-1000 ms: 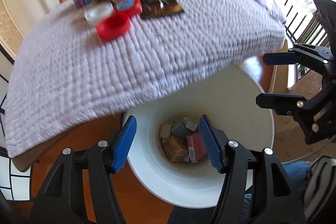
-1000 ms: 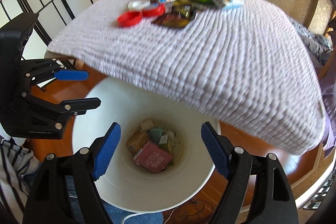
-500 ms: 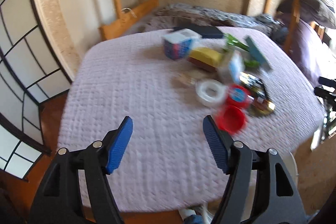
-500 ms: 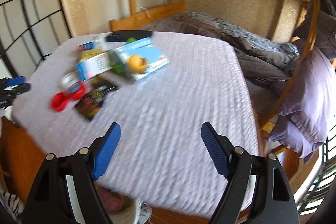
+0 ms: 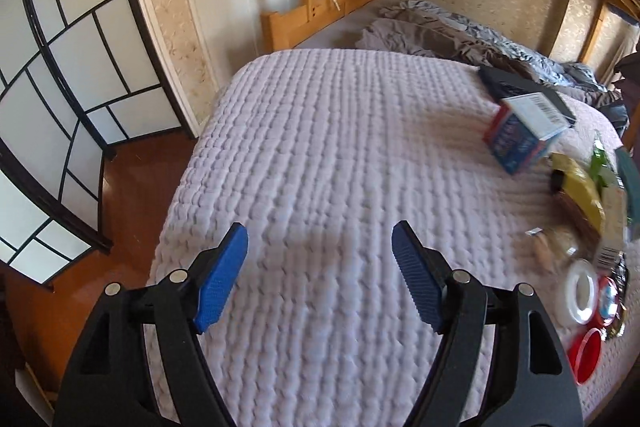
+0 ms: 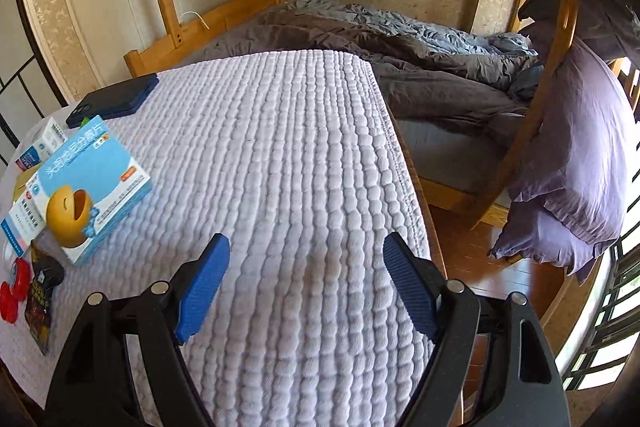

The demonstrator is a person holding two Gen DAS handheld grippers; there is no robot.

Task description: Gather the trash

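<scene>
Trash point(image 6: 86, 187) on quilted lilac cover point(image 5: 340, 167), bunk bed point(image 6: 400, 39) behind, left gripper point(image 5: 320, 275) just widened, right gripper point(image 6: 306, 283) open, both empty

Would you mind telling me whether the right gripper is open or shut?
Open: the right gripper has its fingers spread wide, with only the quilt between them.

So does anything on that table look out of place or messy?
Yes. Trash lies in a loose heap on the quilt: a blue box sits askew atop other packets, red lids and a dark wrapper scattered beside it. A phone lies next to the heap. Nothing looks spilled.
</scene>
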